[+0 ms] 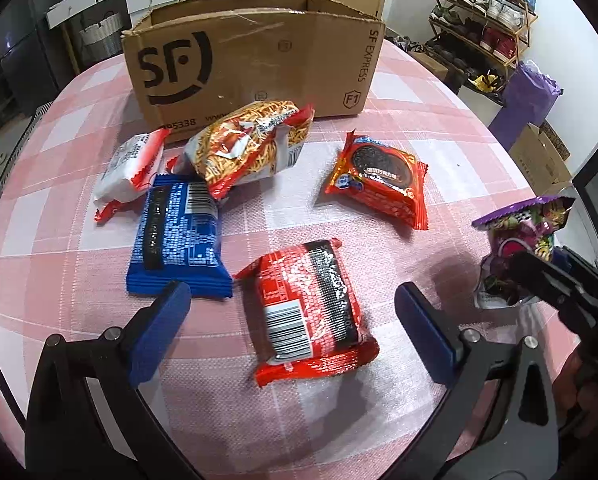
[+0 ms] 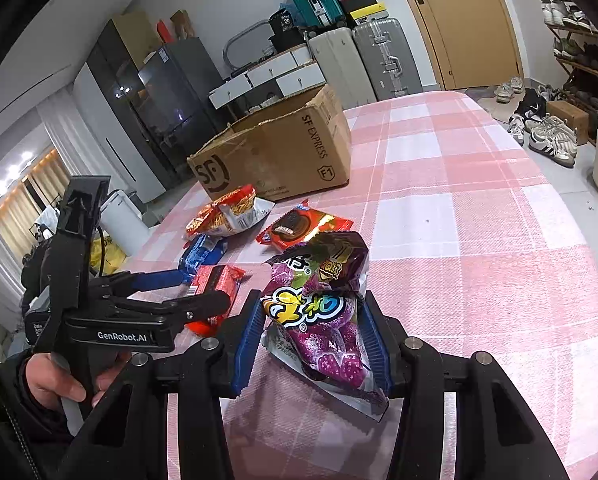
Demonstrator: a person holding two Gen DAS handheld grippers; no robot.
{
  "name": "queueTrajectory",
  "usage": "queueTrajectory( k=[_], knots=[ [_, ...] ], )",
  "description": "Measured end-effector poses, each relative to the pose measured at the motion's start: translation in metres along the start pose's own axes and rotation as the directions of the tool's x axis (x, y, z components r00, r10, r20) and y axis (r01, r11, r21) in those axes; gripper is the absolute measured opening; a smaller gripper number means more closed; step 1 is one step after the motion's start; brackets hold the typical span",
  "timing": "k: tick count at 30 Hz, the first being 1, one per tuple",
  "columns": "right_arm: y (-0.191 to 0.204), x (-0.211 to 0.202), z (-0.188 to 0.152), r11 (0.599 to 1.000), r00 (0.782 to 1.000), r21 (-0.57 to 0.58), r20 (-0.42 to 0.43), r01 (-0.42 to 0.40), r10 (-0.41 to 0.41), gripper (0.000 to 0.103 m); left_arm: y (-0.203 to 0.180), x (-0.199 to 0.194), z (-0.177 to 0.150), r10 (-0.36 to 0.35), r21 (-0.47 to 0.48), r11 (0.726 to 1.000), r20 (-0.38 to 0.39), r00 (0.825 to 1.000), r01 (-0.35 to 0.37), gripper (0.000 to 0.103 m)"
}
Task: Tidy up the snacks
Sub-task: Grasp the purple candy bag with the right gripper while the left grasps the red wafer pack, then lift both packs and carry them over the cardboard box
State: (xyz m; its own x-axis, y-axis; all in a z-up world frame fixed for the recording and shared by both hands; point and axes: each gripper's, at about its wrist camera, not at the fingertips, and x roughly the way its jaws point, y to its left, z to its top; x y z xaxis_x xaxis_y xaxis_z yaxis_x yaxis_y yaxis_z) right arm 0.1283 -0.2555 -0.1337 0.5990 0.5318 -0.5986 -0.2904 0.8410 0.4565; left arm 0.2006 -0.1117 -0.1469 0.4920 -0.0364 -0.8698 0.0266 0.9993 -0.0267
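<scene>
Six loose snack packets lie on the pink-and-white checked table (image 1: 419, 152) before the open brown cardboard box (image 1: 255, 64) — presumably their destination. Seventh item: crinkled purple foil candy bag (image 2: 323, 320), pinched upright between the pressed-in right tongs (image 2: 313, 344), lifted clear of the cloth, likely for carrying to the box. Left tongs (image 1: 291, 312) — spread wide, angled down over the red rectangular wafer packet (image 1: 311, 308), barcode side up, flanking but not touching it, apparently lining up a grasp.
</scene>
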Motion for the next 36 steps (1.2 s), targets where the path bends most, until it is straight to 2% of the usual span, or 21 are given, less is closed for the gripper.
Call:
queueTrajectory(
  k=[3,4,6,8,10,14,28,35,36],
  knots=[
    [-0.002,-0.003,0.001,1.000,1.000,0.004,0.009,-0.003,0.003,0.048,-0.002,0.007,0.000,0.012,0.000,1.000,-0.020,1.000,-0.012,0.099],
    [-0.002,-0.004,0.001,1.000,1.000,0.004,0.012,-0.004,0.004,0.048,-0.003,0.007,0.000,0.015,0.000,1.000,-0.027,1.000,-0.015,0.095],
    [-0.003,-0.007,0.002,1.000,1.000,0.002,0.015,-0.006,0.006,0.048,-0.004,0.010,0.003,-0.006,-0.002,1.000,-0.046,0.999,0.006,0.082],
    [-0.003,-0.009,0.002,1.000,1.000,0.002,0.014,-0.003,0.003,0.048,-0.004,0.011,0.003,-0.061,0.003,0.998,-0.044,0.997,0.061,0.054],
    [-0.002,-0.011,0.003,1.000,1.000,0.003,0.015,-0.001,0.001,0.048,-0.006,0.008,0.005,-0.113,0.019,0.993,-0.041,0.993,0.114,0.042],
    [0.004,-0.017,0.005,1.000,1.000,-0.012,0.020,0.006,-0.006,0.048,-0.001,-0.003,0.006,-0.186,-0.019,0.983,-0.034,0.982,0.185,0.042],
    [0.041,-0.053,0.007,0.997,0.996,-0.068,0.075,0.044,-0.039,0.048,0.011,-0.065,-0.004,-0.236,-0.007,0.971,0.070,0.969,0.238,0.042],
    [0.056,-0.072,0.013,0.996,0.993,-0.071,0.107,0.047,-0.040,0.048,0.019,-0.115,-0.004,-0.263,0.009,0.964,0.153,0.953,0.265,0.042],
    [0.059,-0.073,0.014,0.996,0.993,-0.072,0.109,0.045,-0.037,0.048,0.025,-0.120,-0.011,-0.265,0.010,0.964,0.164,0.950,0.267,0.042]
  ],
)
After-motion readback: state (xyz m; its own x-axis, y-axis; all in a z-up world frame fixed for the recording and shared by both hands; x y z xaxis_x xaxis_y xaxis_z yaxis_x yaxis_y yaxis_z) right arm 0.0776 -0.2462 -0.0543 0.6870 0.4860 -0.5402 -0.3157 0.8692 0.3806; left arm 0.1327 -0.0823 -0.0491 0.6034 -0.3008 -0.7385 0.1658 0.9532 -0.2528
